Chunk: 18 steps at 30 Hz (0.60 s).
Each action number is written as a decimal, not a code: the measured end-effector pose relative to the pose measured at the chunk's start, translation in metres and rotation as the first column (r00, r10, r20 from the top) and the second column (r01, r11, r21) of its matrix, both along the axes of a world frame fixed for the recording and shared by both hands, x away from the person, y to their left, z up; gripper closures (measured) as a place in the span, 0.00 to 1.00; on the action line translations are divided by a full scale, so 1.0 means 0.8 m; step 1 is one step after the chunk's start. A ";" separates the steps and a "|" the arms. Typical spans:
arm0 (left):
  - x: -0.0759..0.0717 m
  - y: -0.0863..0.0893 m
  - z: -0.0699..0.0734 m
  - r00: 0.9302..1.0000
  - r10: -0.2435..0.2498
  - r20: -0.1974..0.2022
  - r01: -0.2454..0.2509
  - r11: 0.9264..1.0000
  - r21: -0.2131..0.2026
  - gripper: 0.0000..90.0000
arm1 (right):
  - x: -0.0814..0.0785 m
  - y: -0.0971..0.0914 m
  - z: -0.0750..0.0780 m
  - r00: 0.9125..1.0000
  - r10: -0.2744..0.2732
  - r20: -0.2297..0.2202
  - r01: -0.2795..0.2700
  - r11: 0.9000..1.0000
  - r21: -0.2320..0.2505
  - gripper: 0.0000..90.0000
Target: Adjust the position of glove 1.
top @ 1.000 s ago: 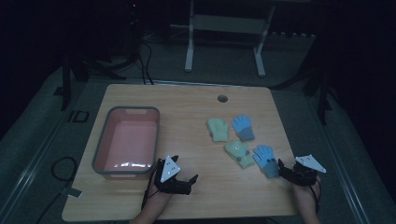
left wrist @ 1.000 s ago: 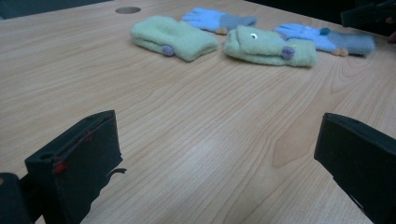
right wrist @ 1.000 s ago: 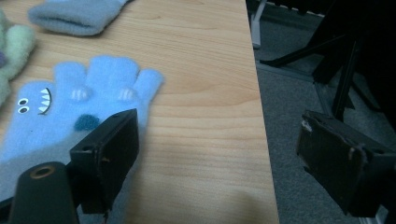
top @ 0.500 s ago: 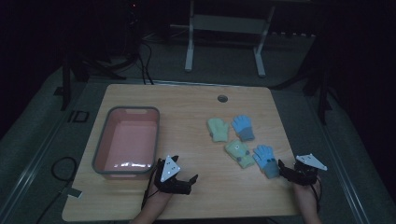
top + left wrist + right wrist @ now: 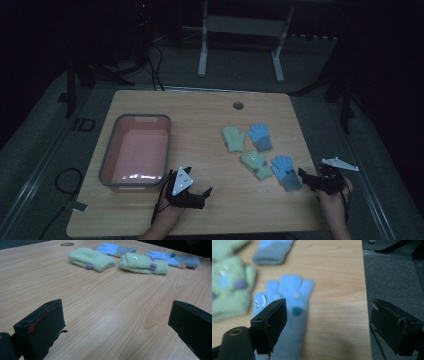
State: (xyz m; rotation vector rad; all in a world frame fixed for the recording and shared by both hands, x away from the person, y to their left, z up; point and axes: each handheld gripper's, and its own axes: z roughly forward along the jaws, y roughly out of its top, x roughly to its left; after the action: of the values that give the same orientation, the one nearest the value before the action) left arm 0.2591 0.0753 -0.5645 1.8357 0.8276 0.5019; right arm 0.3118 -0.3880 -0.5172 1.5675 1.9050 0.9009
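The right gripper (image 5: 311,181), fingers apart, is edging toward the nearest blue glove (image 5: 285,171) at 9 o'clock, probably to grasp it; the left gripper (image 5: 202,196) is idling, fingers apart.

Dim lab or studio: wooden surface (image 5: 200,115) on grey carpet (image 5: 45,165), cables (image 5: 155,60), metal stand legs (image 5: 240,45) behind.

The worktop (image 5: 100,315) under my tools is pale wood-grain laminate, smooth with a soft satin sheen. The green mittens (image 5: 93,259) are fuzzy knitted fleece, matt, with small felt-like pompoms. The blue glove (image 5: 287,305) before my right hand-held gripper (image 5: 328,322) is soft knit cloth with a grey ribbed cuff. My jaws are matt black plastic. The pink bin (image 5: 111,150) is glossy plastic with a grey rim.
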 end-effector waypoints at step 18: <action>0.000 0.000 0.000 1.000 -0.001 -0.002 0.001 1.000 -0.002 0.01 | 0.022 0.048 0.070 0.990 0.093 0.103 -0.090 0.996 -0.029 0.27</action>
State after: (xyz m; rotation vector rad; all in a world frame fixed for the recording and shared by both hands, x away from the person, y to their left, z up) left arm 0.2591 0.0756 -0.5645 1.8346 0.8285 0.4987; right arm 0.3294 -0.3495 -0.4610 1.4014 1.9197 0.9753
